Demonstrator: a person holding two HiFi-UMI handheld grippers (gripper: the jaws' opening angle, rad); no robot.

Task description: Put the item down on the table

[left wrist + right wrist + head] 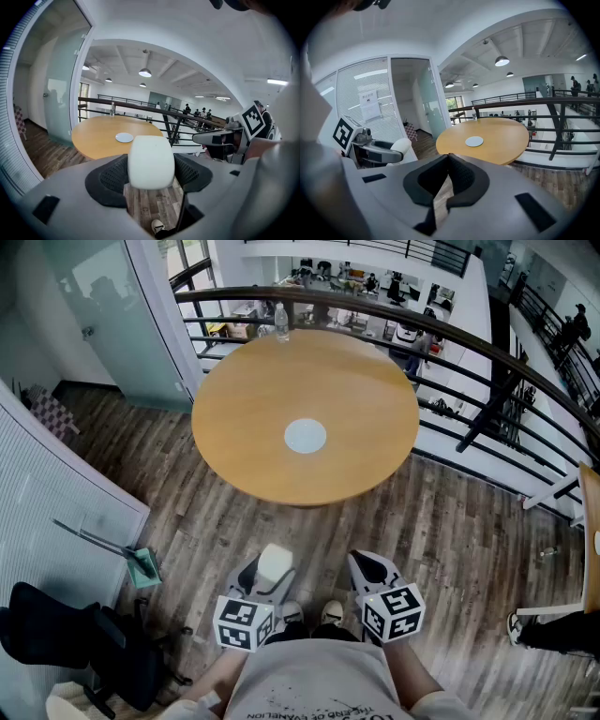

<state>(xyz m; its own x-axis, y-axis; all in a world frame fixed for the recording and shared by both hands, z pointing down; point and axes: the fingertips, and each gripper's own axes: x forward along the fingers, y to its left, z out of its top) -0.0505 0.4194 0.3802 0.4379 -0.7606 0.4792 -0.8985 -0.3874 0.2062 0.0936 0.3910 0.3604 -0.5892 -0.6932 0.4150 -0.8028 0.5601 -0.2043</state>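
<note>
A person stands on plank flooring short of a round wooden worktop, a handheld gripper in each hand. The left gripper is clamped on a white rounded block, its black ribbed fingers pressing the block's two sides. The block sits upright between them, its slightly longer axis running along the fingers and its rounded far end poking out past the fingertips, toward the worktop ahead. It is held in the air above the floor, well short of the worktop's near edge and touching nothing but the fingers.

The right gripper, just beside the left and level with it, carries nothing: its fingers are pressed together tip to tip, and only floor planks show in the gap behind the tips.

Straight ahead of both sets of fingers, a flat white disc lies at the worktop's centre. A clear bottle stands at the far edge, close to a dark curved railing that wraps round the far side. A black office chair stands well off to the left of the left fingers, and the person's shoes show below between the two grippers.
</note>
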